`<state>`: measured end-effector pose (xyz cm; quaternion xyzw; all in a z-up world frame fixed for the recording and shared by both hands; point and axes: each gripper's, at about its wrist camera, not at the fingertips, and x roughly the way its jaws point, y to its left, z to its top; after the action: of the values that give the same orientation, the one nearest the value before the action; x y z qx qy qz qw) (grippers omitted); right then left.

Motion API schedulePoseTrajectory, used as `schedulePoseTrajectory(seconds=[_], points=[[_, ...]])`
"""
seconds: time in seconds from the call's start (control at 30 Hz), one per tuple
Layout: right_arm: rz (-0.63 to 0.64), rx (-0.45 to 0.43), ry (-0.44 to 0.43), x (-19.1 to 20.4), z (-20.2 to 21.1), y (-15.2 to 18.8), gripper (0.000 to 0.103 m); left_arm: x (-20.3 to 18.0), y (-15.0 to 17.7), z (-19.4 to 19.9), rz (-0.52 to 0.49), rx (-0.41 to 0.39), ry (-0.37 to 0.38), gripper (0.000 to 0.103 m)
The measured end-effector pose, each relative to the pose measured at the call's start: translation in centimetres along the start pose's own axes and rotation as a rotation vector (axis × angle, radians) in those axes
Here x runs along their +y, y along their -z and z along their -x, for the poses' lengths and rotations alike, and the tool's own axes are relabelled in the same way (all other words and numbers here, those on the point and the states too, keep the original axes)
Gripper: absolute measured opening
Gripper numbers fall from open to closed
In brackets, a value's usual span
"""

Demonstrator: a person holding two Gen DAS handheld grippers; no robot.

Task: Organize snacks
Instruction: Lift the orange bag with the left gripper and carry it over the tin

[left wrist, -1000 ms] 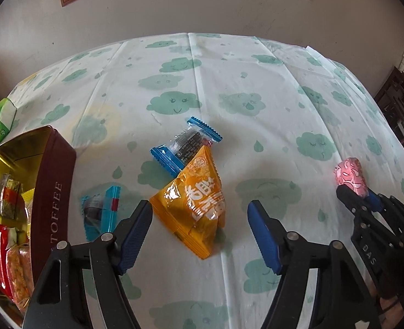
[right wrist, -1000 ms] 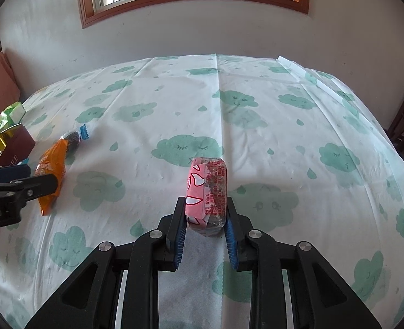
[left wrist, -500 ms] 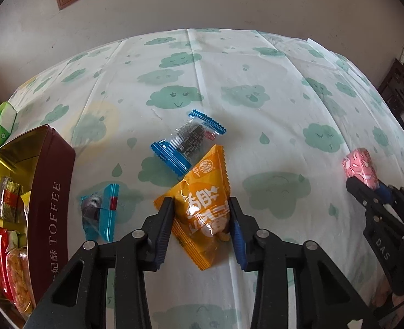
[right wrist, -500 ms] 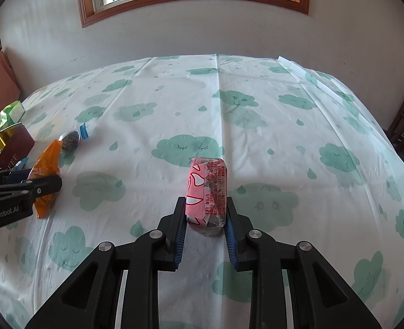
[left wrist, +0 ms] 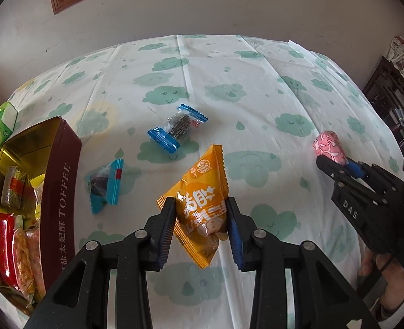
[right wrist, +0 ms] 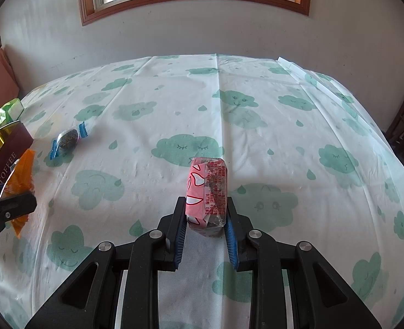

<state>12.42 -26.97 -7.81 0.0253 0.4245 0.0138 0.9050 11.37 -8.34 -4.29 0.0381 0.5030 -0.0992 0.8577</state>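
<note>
Now the left gripper (left wrist: 200,226) is pinching the orange packet (left wrist: 202,205) between both blue pads, jaws narrow, packet hanging off the cloth (left wrist: 256,87) with its tip pointing away. Right gripper (right wrist: 205,226) is clamping the pink packet (right wrist: 208,192), jaws narrow, packet sticking out forward past the fingertips; whether it is touching the cloth, cannot tell. Tin (left wrist: 62,181) marked TOFFEE is sitting at the left edge, with wrapped snacks inside. Two blue-ended candies are lying on the cloth: one (left wrist: 178,128) beyond the orange packet, the other (left wrist: 106,185) just beside the tin. Green box (left wrist: 0,130) is sitting behind the tin.
</note>
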Motion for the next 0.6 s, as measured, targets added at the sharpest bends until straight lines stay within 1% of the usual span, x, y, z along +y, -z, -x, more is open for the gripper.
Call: schedulePoseTrajectory(seconds=[0.13, 0.4, 0.6], points=[[0.001, 0.000, 0.001, 0.0, 0.0, 0.0, 0.028, 0.2, 0.5, 1.2, -0.011, -0.007, 0.000, 0.032], [0.001, 0.000, 0.001, 0.0, 0.0, 0.0, 0.028, 1.8, 0.5, 3.7, 0.023, -0.033, 0.020, 0.032], [0.002, 0.000, 0.002, 0.0, 0.0, 0.0, 0.028, 3.4, 0.2, 5.6, 0.035, -0.063, 0.002, 0.032]])
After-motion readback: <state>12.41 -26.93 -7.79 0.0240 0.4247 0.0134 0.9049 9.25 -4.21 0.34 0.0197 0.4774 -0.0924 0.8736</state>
